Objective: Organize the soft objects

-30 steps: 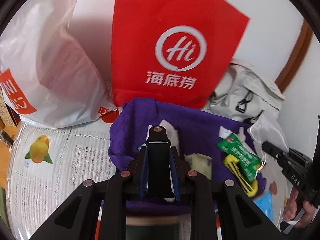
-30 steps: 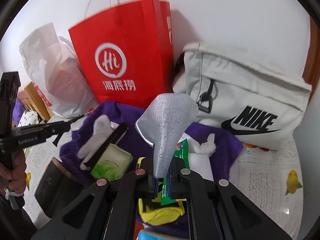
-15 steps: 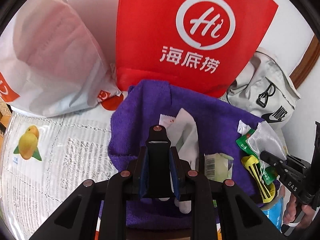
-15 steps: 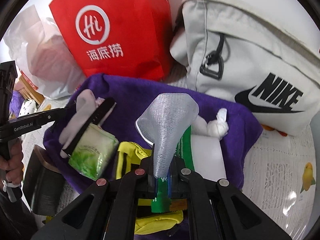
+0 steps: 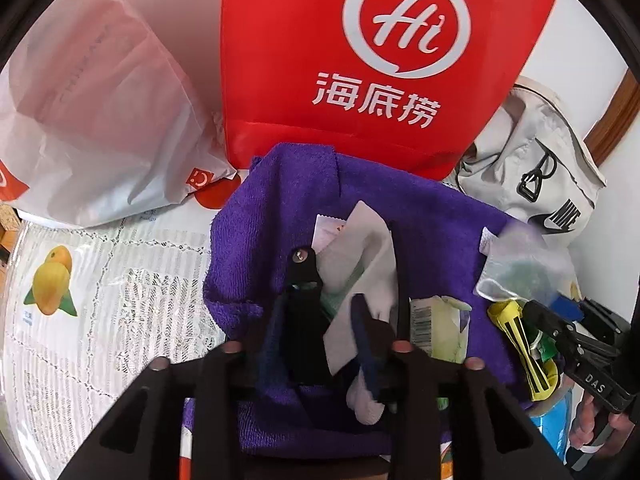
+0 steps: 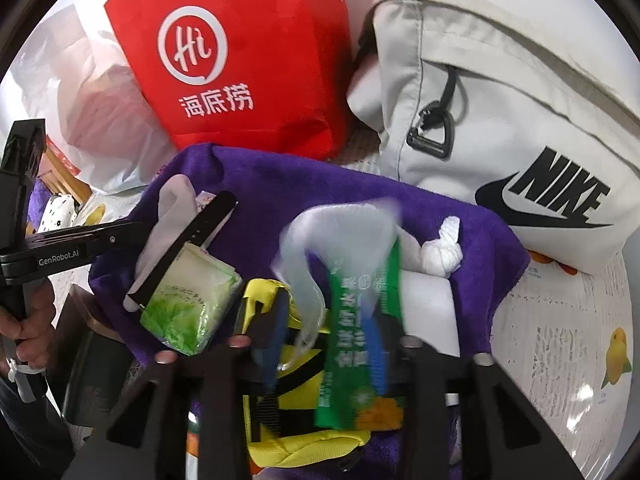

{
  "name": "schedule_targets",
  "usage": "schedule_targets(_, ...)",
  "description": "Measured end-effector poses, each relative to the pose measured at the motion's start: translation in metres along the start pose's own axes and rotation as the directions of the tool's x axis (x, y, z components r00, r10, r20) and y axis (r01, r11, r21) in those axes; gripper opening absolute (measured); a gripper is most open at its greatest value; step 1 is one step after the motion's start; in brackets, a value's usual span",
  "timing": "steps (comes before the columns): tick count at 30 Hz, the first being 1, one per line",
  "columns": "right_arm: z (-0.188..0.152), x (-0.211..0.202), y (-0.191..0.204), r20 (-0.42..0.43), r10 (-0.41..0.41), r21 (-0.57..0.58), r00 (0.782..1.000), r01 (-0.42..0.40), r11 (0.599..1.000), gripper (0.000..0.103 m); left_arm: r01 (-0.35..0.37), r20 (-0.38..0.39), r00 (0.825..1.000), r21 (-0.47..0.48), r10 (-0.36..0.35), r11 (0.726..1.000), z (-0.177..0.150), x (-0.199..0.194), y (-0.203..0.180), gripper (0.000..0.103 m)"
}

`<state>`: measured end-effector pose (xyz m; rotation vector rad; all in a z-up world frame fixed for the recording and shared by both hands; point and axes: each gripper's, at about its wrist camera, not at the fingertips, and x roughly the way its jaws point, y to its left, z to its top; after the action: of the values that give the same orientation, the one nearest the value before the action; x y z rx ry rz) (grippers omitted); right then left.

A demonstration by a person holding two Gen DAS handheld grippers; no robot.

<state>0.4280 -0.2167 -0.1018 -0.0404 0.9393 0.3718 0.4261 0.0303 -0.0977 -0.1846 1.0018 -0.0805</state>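
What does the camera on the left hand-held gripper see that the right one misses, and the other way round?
Only the left view: the right hand-held gripper at its right edge, jaws opening over a blurred translucent mesh pouch.

Only the right view: the left hand-held gripper at its left, jaws opening around a white sock, and a knotted white cloth bundle.

Both: the red paper bag, purple towel, pale Nike bag and green tissue pack.
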Motion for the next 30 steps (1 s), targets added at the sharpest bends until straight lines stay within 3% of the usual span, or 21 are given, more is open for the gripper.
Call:
schedule_targets(5,0.001,-0.010,0.010,0.029,-0.018,-0.021,0.999,0.019,1.000,0.063,-0.013,0.030,0.999,0.026,0.012,1.000,0.000,-0.017,-0.009,0.057)
schedule_targets(12,0.002,-0.032,0.020,0.061,-0.032,-0.028,0.998,0.033,0.999,0.066,-0.046,0.066,0.997,0.026,0.044,0.999,-0.004,-0.049,-0.009,0.070)
schedule_targets(19,-0.018,-0.072,0.017,0.088,-0.049,0.008,0.995,0.048,0.999,0.066,-0.059,0.105,0.993,0.024,0.056,0.998,-0.019,-0.087,-0.009,0.078)
schedule_targets(24,-0.043,-0.105,0.024,0.095,-0.105,0.053,0.990,0.100,0.994,0.068,-0.052,0.109,0.993,-0.004,0.052,0.999,-0.045,-0.115,-0.006,0.081)
schedule_targets(26,-0.055,-0.119,0.030,0.109,-0.130,0.062,0.986,0.124,0.990,0.077,-0.054,0.107,0.993,0.006,0.053,0.999,-0.059,-0.125,-0.010,0.083)
schedule_targets(30,-0.084,-0.149,0.047,0.135,-0.167,0.081,0.977,0.158,0.984,0.080,-0.096,0.125,0.988,0.026,0.092,0.995,-0.086,-0.144,-0.019,0.088)
